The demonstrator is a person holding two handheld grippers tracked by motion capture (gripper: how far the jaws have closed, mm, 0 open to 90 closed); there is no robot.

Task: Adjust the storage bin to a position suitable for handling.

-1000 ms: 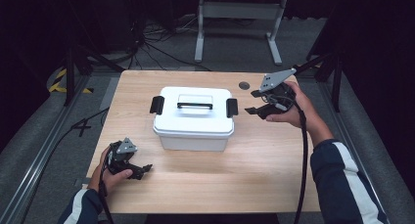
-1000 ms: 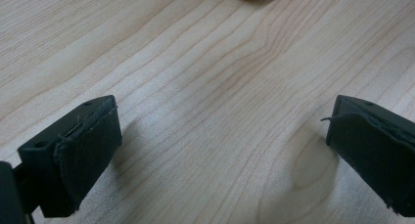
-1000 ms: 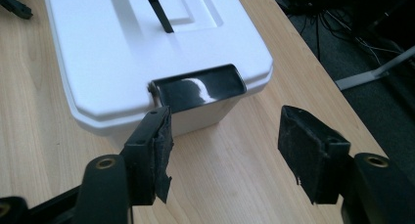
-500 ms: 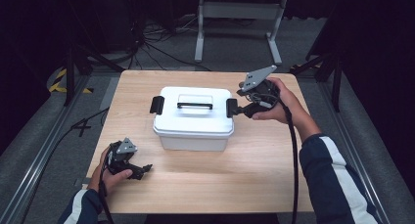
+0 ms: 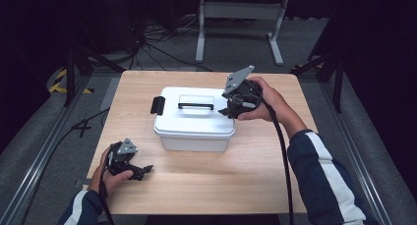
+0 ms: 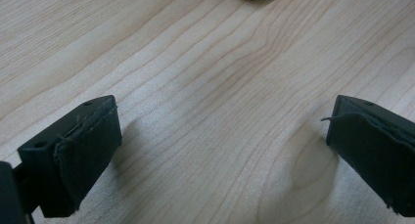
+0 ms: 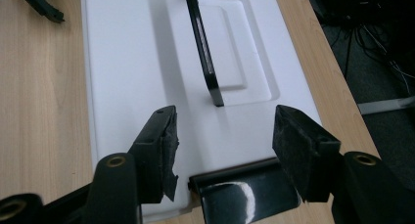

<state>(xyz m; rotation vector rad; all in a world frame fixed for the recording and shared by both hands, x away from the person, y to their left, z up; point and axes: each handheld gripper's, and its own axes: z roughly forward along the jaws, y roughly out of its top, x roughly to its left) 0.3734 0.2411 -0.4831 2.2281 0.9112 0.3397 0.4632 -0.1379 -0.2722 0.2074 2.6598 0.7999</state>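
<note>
Black tongs (image 5: pixel 227 110), grey plates, black cables; navy white-striped sleeves (image 5: pixel 322 178).

No legible text or labels anywhere

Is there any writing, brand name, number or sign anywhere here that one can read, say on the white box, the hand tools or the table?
None can be read.
White box: plain lid, black handle, no print seen.
Left gripper and right gripper: no marking can be made out.
Table: bare wood grain.
Floor: yellow and black striped tape, a pattern without words.
</note>
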